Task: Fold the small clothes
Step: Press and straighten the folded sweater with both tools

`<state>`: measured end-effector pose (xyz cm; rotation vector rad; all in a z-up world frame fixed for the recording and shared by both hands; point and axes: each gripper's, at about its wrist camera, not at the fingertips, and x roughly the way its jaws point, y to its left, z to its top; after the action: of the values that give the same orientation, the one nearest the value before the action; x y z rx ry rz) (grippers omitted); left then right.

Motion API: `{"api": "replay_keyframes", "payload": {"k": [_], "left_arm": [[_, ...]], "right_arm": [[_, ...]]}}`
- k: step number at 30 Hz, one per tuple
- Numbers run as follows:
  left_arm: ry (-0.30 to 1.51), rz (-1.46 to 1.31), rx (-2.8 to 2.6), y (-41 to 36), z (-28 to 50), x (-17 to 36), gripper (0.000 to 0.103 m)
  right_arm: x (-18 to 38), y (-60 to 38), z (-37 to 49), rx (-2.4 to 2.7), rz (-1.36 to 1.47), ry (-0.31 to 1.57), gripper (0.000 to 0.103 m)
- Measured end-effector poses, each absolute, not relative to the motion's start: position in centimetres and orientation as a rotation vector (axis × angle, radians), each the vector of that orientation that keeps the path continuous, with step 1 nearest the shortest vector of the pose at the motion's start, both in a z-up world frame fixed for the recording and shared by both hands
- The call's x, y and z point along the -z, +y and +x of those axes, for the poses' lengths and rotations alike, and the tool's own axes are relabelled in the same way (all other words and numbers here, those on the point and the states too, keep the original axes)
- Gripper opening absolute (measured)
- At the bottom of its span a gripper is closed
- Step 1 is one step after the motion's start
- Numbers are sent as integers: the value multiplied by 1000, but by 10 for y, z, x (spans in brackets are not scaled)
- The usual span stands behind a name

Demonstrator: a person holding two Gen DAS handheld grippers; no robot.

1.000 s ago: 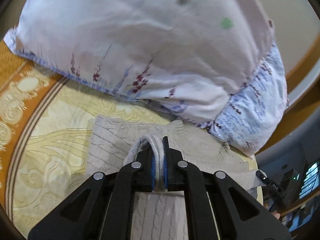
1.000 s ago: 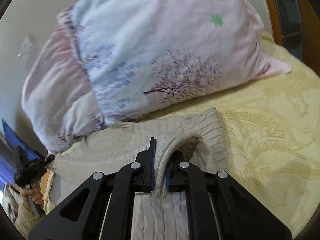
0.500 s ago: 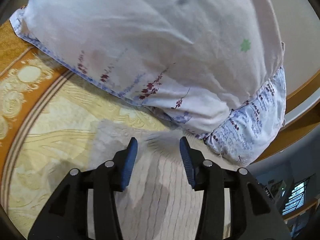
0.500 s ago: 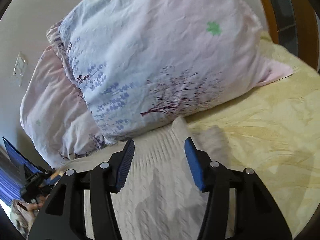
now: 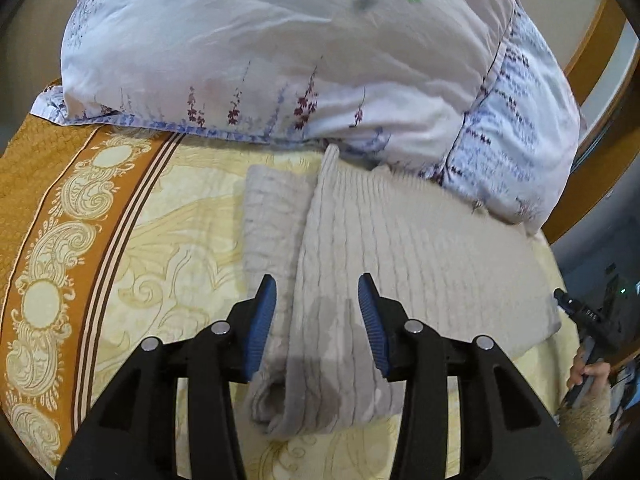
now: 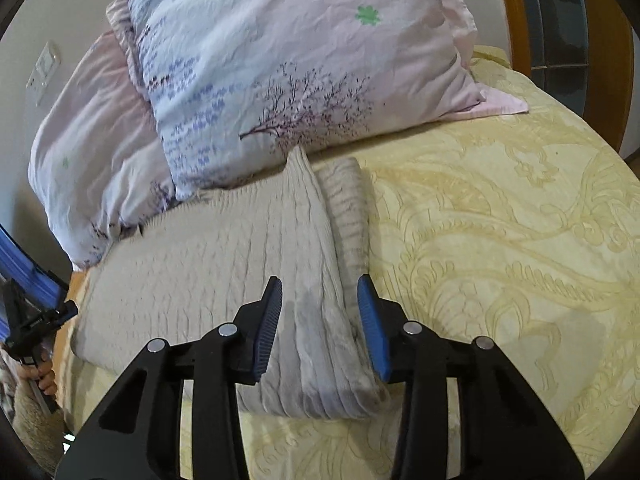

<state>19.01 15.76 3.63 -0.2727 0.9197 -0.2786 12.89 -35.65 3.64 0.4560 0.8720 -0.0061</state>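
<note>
A beige cable-knit sweater (image 5: 400,256) lies folded flat on the yellow patterned bedspread (image 5: 168,248), its far edge against the pillows. My left gripper (image 5: 316,316) is open and empty, just above the sweater's left folded edge. In the right wrist view the same sweater (image 6: 224,252) lies flat, and my right gripper (image 6: 320,320) is open and empty over its right folded edge. The other gripper shows at the left edge of the right wrist view (image 6: 24,280) and at the right edge of the left wrist view (image 5: 584,316).
Two floral pillows (image 5: 304,52) (image 6: 280,60) lie right behind the sweater. A wooden bed frame (image 6: 600,52) rises at the far right. The orange patterned border (image 5: 52,240) of the bedspread runs along the left. Bare bedspread (image 6: 500,240) lies right of the sweater.
Both grippers were shut on a raised fold of the sweater one second ago. They have opened and let it drop flat, then pulled back a little from the pillows.
</note>
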Motion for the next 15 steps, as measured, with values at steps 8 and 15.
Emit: {"api": "replay_keyframes", "payload": {"k": [8,15], "left_arm": [[950,-266,276,153,192,-24,42],[965,-266,295,148,191,-16,24]], "right_arm": [[-31,-353,126,8,434,885,29],[-28,-352,125,3,418,889,16]]}}
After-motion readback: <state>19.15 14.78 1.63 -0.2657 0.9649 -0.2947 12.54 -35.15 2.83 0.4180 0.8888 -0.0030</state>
